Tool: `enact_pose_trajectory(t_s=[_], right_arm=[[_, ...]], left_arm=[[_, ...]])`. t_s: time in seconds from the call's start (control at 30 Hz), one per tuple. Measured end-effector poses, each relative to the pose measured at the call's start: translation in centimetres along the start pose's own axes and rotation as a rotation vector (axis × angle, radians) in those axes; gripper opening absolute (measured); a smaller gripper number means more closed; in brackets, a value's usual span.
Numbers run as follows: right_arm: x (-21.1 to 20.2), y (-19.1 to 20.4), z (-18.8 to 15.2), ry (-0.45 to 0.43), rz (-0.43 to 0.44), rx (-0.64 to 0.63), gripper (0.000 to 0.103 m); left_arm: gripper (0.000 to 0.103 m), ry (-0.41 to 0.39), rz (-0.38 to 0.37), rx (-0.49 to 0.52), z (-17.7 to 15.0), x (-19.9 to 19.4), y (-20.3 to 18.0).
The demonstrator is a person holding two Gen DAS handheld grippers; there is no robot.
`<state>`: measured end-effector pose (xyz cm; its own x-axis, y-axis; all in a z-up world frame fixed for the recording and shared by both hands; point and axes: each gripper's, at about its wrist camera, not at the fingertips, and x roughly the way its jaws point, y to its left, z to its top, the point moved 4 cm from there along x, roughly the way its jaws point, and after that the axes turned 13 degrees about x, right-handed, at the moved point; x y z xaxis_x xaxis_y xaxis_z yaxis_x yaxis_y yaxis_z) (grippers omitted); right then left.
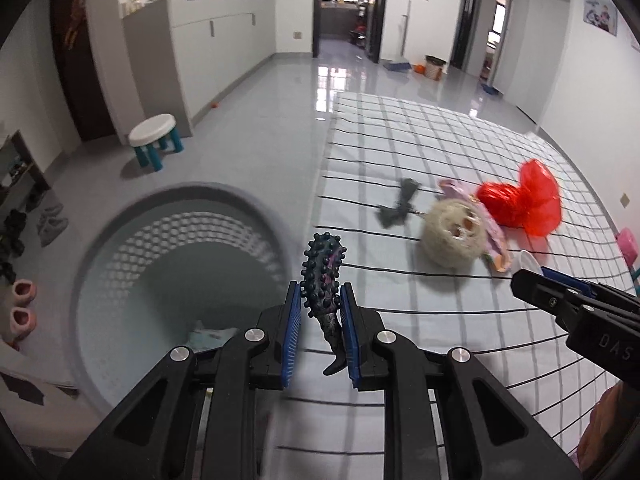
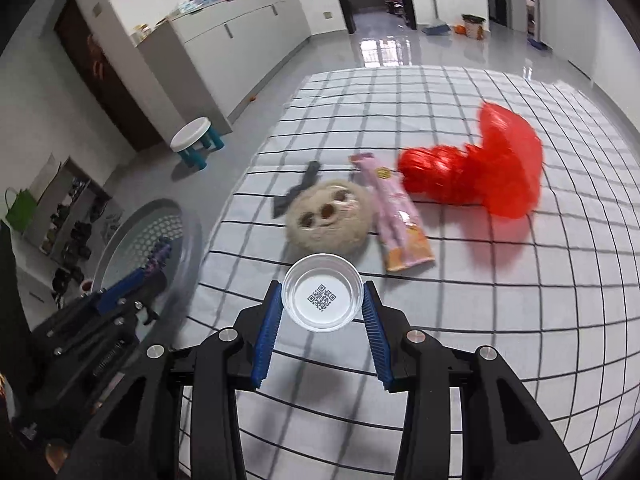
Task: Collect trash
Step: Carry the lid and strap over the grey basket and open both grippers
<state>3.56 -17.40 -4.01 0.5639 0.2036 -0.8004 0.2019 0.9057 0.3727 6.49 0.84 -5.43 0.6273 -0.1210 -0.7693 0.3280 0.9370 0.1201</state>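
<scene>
My left gripper [image 1: 320,300] is shut on a dark knobbly spiked piece [image 1: 323,272] and holds it upright beside the rim of the grey perforated bin [image 1: 120,220], just past the table's left edge. My right gripper [image 2: 323,300] is shut on a clear plastic cup [image 2: 322,298] with a QR code on its bottom, held above the checked tablecloth [image 2: 500,300]. Beyond the cup lie a beige fuzzy ball [image 2: 326,220], a pink snack wrapper [image 2: 394,216], a crumpled red plastic bag [image 2: 480,176] and a dark grey scrap [image 2: 298,192]. The left gripper [image 2: 136,280] also shows over the bin [image 2: 120,240] in the right wrist view.
A white stool with teal legs [image 1: 154,140] stands on the glossy floor past the bin. Shoes and pink slippers [image 1: 22,304] line the left wall by a low rack. A pale scrap [image 1: 208,336] lies inside the bin. A pink item [image 1: 626,240] sits at the table's right edge.
</scene>
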Motion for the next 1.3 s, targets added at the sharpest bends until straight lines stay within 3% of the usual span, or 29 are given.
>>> enact_pose_trajectory(t_s=[0.43,0.73,1.3], right_arm=[[1.9,10.2,-0.5,0.029,0.118,-0.150,0.039],[5.3,16.4,-1.4,0.076,0.171,-0.295,0.039],[8.8,17.4,-2.0,0.141,0.174,-0.339,0.039]], left_arm=[[0.020,0.015,0.155,-0.116,-1.4,-1.1,10.7],[0.021,0.059,0.229,-0.176,-3.2,0.4,13.7],[0.021,0.140,0.202,-0.215,-4.9,2.6,14.5]])
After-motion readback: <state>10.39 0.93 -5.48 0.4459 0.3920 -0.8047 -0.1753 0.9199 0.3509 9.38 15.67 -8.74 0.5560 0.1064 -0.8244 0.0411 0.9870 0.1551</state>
